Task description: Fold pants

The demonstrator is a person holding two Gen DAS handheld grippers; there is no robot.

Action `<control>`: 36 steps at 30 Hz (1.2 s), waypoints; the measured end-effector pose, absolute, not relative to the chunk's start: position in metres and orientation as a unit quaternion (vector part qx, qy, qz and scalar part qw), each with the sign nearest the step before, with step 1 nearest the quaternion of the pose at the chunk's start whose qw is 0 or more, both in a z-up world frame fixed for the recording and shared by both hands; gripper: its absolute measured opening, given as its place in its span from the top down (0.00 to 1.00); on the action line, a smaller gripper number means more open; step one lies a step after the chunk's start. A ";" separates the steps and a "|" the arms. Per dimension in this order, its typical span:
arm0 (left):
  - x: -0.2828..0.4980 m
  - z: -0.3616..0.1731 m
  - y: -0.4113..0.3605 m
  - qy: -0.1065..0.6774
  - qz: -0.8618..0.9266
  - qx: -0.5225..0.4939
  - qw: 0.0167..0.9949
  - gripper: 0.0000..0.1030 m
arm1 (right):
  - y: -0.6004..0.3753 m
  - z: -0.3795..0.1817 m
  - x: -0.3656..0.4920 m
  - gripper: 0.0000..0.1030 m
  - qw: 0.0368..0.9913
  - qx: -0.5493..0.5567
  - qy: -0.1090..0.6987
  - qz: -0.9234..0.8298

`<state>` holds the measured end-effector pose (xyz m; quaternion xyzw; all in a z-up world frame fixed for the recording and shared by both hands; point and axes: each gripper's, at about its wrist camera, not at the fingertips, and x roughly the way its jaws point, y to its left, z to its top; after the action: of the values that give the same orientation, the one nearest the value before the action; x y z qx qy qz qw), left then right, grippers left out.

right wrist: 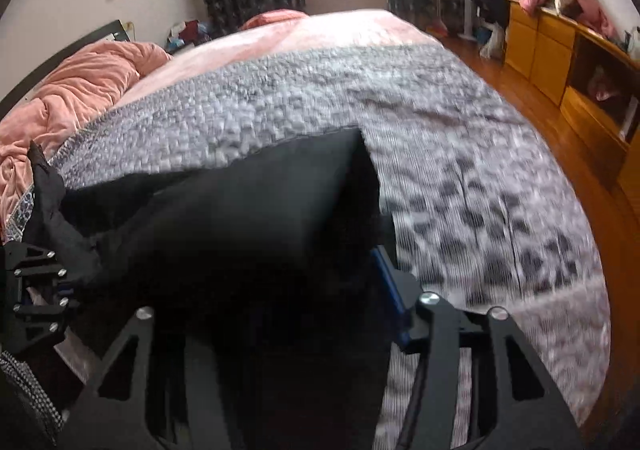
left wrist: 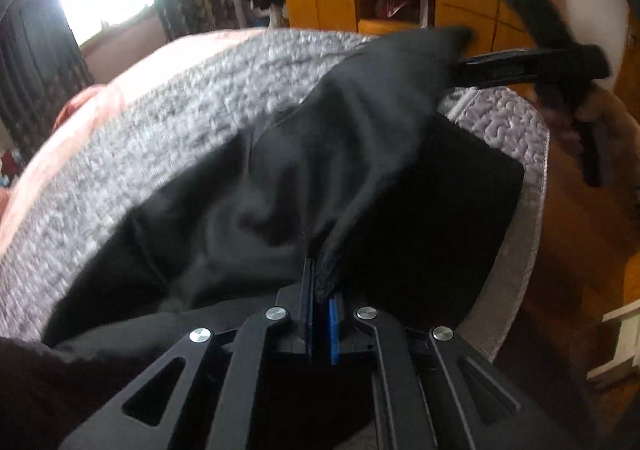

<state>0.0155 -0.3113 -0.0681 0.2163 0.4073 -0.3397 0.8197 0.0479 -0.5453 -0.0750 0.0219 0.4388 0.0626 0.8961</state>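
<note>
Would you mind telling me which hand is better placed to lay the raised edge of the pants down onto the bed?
Left, probably. The left gripper is shut on a fold of the black pants, lifted above the grey blanket. The right gripper has its fingers apart, not clamping the cloth.

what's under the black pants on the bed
The black pants lie on a grey textured bedspread, which shows all around them, with a pink blanket beyond it. Anything directly beneath the cloth is covered.

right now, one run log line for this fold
left tongs shut on black pants | right tongs open, pants between | gray blanket underneath
</note>
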 end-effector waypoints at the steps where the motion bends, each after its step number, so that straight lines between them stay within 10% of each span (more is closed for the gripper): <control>1: 0.015 -0.070 -0.311 0.412 -0.340 0.212 0.818 0.95 | -0.547 -0.078 0.039 0.48 0.890 0.031 0.450 0.064; 25: 0.016 -0.081 -0.300 0.468 -0.308 0.122 0.819 0.85 | -0.556 -0.114 -0.032 0.29 0.800 0.384 0.444 0.121; 26: 0.015 -0.081 -0.300 0.470 -0.308 0.121 0.818 0.85 | -0.554 -0.117 -0.026 0.32 0.797 0.393 0.444 0.119; 29: 0.014 -0.082 -0.300 0.471 -0.308 0.117 0.818 0.83 | -0.550 -0.119 -0.012 0.92 0.791 0.393 0.457 0.109; 36: 0.005 -0.088 -0.310 0.476 -0.322 0.110 0.811 0.74 | -0.546 -0.120 -0.021 0.91 0.785 0.357 0.504 0.044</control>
<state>0.0049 -0.3095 -0.0885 0.1098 0.4756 -0.3222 0.8112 -0.0209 -0.5460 -0.1202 0.3567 0.5043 0.0442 0.7852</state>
